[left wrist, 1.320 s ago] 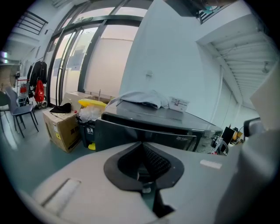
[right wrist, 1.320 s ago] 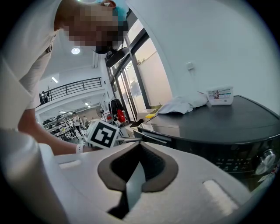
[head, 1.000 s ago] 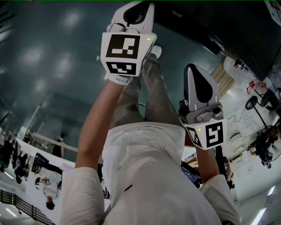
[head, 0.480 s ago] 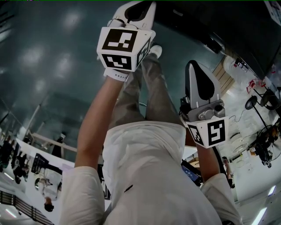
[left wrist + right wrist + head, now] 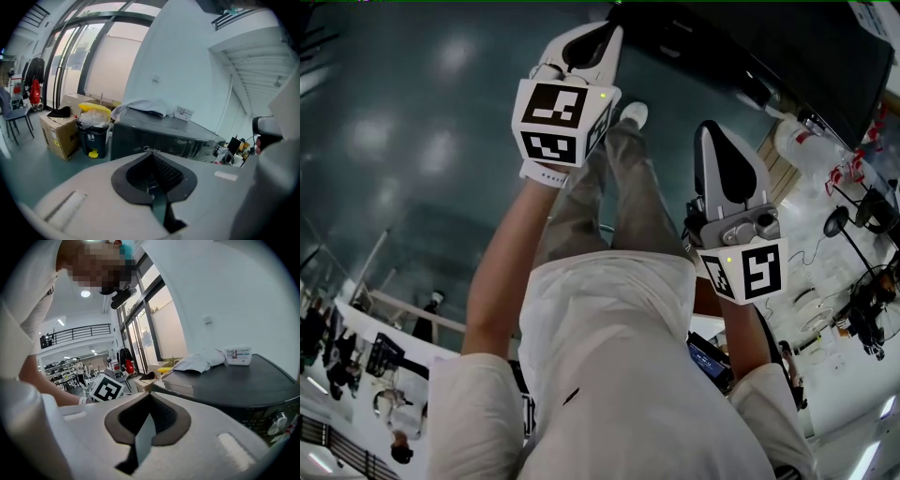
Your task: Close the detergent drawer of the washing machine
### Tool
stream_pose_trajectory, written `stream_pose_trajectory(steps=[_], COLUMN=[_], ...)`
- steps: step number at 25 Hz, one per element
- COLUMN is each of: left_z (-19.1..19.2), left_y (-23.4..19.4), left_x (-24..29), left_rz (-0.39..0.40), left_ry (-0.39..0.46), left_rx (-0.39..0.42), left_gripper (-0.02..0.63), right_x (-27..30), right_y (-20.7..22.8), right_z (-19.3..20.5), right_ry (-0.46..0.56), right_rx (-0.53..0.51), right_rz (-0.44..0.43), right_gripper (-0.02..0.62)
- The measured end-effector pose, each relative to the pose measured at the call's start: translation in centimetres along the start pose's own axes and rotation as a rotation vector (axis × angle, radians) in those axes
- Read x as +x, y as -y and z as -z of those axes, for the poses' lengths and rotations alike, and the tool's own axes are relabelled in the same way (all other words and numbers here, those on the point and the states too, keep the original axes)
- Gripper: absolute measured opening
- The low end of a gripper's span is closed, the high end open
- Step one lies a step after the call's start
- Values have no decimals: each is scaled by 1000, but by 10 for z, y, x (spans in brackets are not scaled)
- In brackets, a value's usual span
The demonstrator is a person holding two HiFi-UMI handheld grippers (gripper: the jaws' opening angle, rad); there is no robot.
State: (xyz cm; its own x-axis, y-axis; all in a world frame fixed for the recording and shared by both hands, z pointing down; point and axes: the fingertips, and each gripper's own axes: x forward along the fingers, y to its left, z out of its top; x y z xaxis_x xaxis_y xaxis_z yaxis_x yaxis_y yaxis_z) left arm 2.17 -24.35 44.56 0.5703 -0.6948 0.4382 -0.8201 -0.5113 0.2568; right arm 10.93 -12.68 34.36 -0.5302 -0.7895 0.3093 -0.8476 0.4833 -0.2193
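The dark washing machine (image 5: 164, 138) stands ahead of my left gripper (image 5: 151, 154), some way off. In the right gripper view its black top (image 5: 234, 380) and a control knob (image 5: 280, 419) lie just past my right gripper (image 5: 151, 397). I cannot make out the detergent drawer in any view. In the head view the left gripper (image 5: 598, 37) is raised at the top and the right gripper (image 5: 712, 131) is at mid-right, with the machine's dark body (image 5: 787, 47) at the upper right. Both pairs of jaws meet at the tips with nothing between them.
A white cloth (image 5: 140, 107) and a small white box (image 5: 239, 355) lie on the machine's top. A black bin with a yellow bag (image 5: 93, 129) and a cardboard box (image 5: 58, 133) stand left of the machine. A chair (image 5: 14, 117) is at far left.
The left gripper has shifted slightly down and left in the head view, and the right one has risen a little. Both stay shut.
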Motion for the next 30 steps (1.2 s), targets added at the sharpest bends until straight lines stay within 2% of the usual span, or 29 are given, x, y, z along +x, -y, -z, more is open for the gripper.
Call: stream_pose_trajectory(steps=[14,22,26,30], left_z=[-34,-70,-81,-87], left_y=[23,43,51,57], left_x=[-106,-167,-196,-221], left_rz=[-14,-31,-31,-34], left_ry=[100,175,190,216], left_rx=[16,24,31,34], left_gripper=[17,17,17,17], right_x=[-27,-51,-57,-68], right_y=[-28,-42,-56,-62], right_z=[-45,-70,-80,-90], right_ry=[36,42,30,43], right_rx=[-130,-196,-266,-273], right_rz=[-22,-47,-73,-69], right_gripper=[3,3,3,3])
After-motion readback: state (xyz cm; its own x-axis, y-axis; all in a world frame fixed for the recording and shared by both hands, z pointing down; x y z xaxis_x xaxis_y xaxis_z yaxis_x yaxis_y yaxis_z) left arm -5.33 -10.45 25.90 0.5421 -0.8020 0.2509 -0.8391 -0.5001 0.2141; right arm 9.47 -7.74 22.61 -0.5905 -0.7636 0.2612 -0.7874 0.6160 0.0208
